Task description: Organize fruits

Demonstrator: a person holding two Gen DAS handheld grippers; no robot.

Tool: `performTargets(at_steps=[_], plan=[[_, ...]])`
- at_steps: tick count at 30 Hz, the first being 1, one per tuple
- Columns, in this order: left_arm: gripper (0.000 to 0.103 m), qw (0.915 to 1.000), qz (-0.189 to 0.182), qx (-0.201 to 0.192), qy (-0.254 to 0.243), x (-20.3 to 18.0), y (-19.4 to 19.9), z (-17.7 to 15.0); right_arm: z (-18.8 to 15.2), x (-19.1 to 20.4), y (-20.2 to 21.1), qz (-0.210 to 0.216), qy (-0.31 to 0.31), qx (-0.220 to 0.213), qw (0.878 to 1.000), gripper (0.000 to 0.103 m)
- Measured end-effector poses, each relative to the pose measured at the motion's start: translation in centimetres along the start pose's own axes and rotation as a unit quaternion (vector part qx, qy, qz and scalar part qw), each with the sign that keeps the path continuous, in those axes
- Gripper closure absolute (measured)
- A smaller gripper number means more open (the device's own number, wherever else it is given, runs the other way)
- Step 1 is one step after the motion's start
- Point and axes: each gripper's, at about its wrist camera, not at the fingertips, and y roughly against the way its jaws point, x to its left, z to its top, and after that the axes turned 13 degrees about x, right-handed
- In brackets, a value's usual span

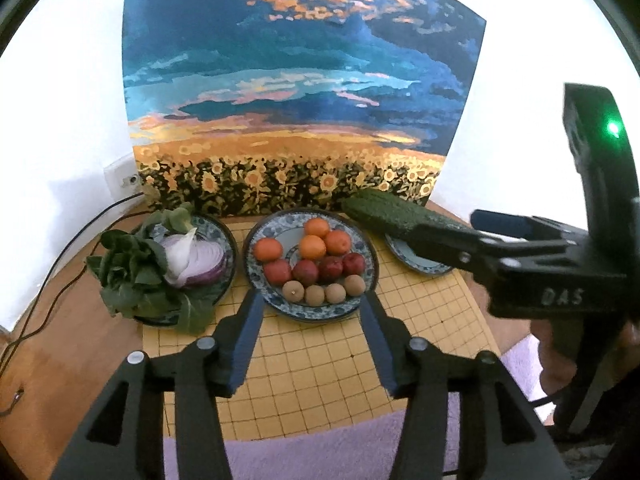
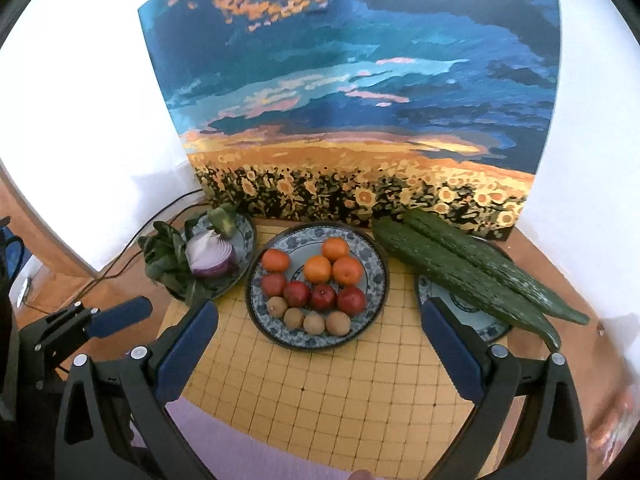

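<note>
A: Left wrist view: the left gripper [image 1: 312, 308] is spread apart and empty above the yellow gridded mat [image 1: 320, 368]. The blue-patterned round plate [image 1: 370, 276] holds oranges [image 1: 313, 247], red plums [image 1: 305, 271] and brown kiwis [image 1: 314, 294] in rows; sorting looks finished.

B: Right wrist view: the right gripper [image 2: 320, 352] is wide open, holding nothing. Two long green cucumbers [image 2: 464, 270] hide most of their plate [image 2: 486, 328]; leafy greens [image 2: 166, 254] hide the third plate's near side.

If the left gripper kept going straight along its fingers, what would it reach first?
Probably the near rim of the fruit plate, by the small brown fruits; the left gripper is open and empty. Depth is uncertain.
</note>
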Motion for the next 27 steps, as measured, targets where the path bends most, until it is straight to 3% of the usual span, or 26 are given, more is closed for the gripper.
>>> performTargets(at_steps=[7,16,20,22,25,27], plan=[[0.045,0.9998,0.016,-0.003,-0.015,-0.9,1.0,-1.0,-2.8,0.0,1.8,-0.013,0.002,-0.011,1.0,0.0],[0.044,0.9989,0.014,0.034,-0.028,-1.8,0.4,-3.1,-6.4,-0.9,1.6,0.001,-0.013,0.01,1.0,0.0],[0.043,0.9976,0.003,0.068,-0.017,-1.4,-1.2,-3.7,-7.7,-1.6,0.6,-0.001,-0.027,0.031,0.999,0.0],[0.026,0.9951,0.003,0.098,-0.008,-1.0,-3.0,-3.9,-8.3,-2.1,-0.3,-0.006,-0.033,0.047,0.998,0.0],[0.025,0.9912,-0.01,0.132,0.01,0.1,-6.1,-4.5,-9.3,-2.8,-1.9,-0.02,-0.041,0.069,0.997,0.0],[0.025,0.9889,0.003,0.147,0.018,0.7,-8.0,-4.6,-9.8,-3.0,-2.9,-0.026,-0.042,0.078,0.996,0.0]])
